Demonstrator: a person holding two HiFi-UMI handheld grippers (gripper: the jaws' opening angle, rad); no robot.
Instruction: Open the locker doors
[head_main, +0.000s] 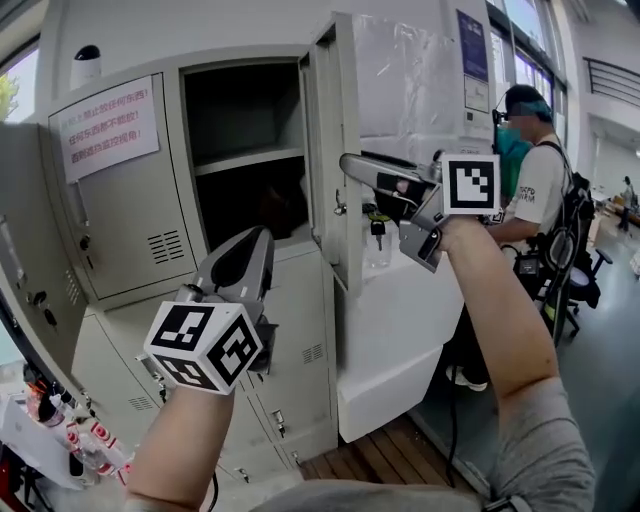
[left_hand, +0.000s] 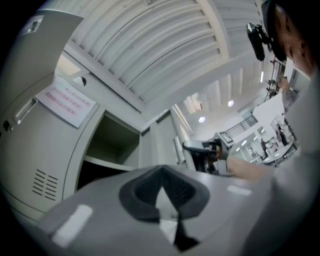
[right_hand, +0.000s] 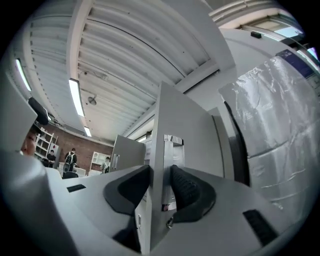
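Observation:
The grey locker bank (head_main: 130, 230) has its upper middle compartment (head_main: 245, 150) open, a shelf inside. Its door (head_main: 330, 90) stands swung out toward me. My right gripper (head_main: 348, 166) is shut on that door's free edge at mid height. In the right gripper view the door (right_hand: 185, 115) runs between the two pads of the right gripper (right_hand: 161, 175), beside the metal handle plate (right_hand: 172, 142). My left gripper (head_main: 262, 235) hangs lower, in front of the lockers, touching nothing. In its own view the left gripper (left_hand: 161, 172) is shut and empty, pointing toward the open compartment (left_hand: 107, 145).
A closed door with a paper notice (head_main: 110, 125) is left of the opening; another door (head_main: 25, 230) stands open at far left. Closed lower lockers (head_main: 300, 340) sit beneath. Keys (head_main: 377, 228) hang by the held door. A plastic-wrapped white cabinet (head_main: 410, 80) and a person (head_main: 530, 180) are at right.

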